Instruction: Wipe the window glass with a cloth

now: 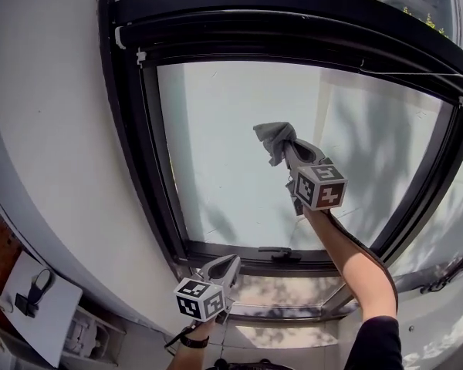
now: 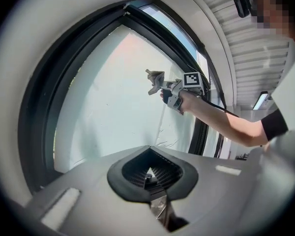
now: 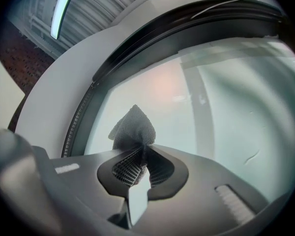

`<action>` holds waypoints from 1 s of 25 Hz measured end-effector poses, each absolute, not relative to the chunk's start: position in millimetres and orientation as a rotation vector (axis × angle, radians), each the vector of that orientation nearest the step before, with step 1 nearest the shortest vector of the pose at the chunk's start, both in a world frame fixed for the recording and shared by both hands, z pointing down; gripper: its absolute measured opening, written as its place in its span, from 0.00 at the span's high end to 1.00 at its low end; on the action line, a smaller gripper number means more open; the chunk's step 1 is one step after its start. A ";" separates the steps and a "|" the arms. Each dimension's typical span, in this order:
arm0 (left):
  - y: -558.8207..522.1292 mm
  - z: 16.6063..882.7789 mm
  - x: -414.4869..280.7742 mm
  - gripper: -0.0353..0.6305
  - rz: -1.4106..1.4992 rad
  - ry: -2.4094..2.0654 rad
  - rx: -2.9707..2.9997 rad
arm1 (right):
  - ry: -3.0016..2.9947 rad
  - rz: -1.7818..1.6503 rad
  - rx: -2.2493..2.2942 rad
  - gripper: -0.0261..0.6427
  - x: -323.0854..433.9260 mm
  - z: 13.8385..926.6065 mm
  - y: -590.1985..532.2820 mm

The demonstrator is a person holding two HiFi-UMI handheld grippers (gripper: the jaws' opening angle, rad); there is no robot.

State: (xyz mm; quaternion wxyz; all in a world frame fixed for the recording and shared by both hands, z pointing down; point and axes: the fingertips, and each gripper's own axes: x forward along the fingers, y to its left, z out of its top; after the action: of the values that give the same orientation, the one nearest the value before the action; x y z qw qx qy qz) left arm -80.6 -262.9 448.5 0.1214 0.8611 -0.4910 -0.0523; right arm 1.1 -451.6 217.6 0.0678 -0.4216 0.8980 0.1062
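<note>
**Cloth pinched against a pale pane**

The right gripper (image 3: pixel 140 152) has its jaws closed on a grey cloth (image 3: pixel 133 129), whose bunched, textured end rises to a point above the ribbed pads. Beyond it spreads the window glass (image 3: pixel 221 117), milky and bright, with a faint upright shadow band. A dark frame (image 3: pixel 152 38) curves over the pane, bordered by a white wall (image 3: pixel 64 92). A light strip (image 3: pixel 64 4) glows at the upper left.

You are holding the right gripper (image 1: pixel 288 151) up before the middle of the window glass (image 1: pixel 224 168), with the cloth (image 1: pixel 274 137) sitting between its jaws and sticking out toward the pane. Your left gripper (image 1: pixel 225 265) is hovering lower and further left, in front of the bottom rail of the window frame (image 1: pixel 150 168), well apart from the right one. The wall (image 1: pixel 54 129) is lying left of the frame.
</note>
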 end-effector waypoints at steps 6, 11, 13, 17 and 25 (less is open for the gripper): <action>-272.8 449.2 -47.5 0.94 -0.135 -1.342 2.556 | 2.643 0.316 -1.381 0.94 60.1 214.1 -458.6; -276.1 448.3 -22.6 0.94 -0.132 -1.282 2.578 | 2.603 0.323 -1.460 0.93 100.9 211.0 -460.1; -277.1 448.8 -16.5 0.94 -0.131 -1.272 2.582 | 2.585 0.314 -1.485 0.93 114.9 211.0 -461.2; -278.7 449.7 -3.4 0.94 -0.134 -1.249 2.589 | 2.554 0.263 -1.524 0.93 145.1 214.1 -465.4; -278.9 448.2 30.0 0.94 -0.132 -1.184 2.623 | 2.490 0.204 -1.619 0.93 210.4 218.7 -469.6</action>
State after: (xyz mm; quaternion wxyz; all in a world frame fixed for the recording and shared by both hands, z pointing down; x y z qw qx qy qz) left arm 30.0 -278.9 448.2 0.1302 0.9027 -0.4075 -0.0456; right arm 210.4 -469.6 218.7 0.0821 -0.5421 0.8335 0.0682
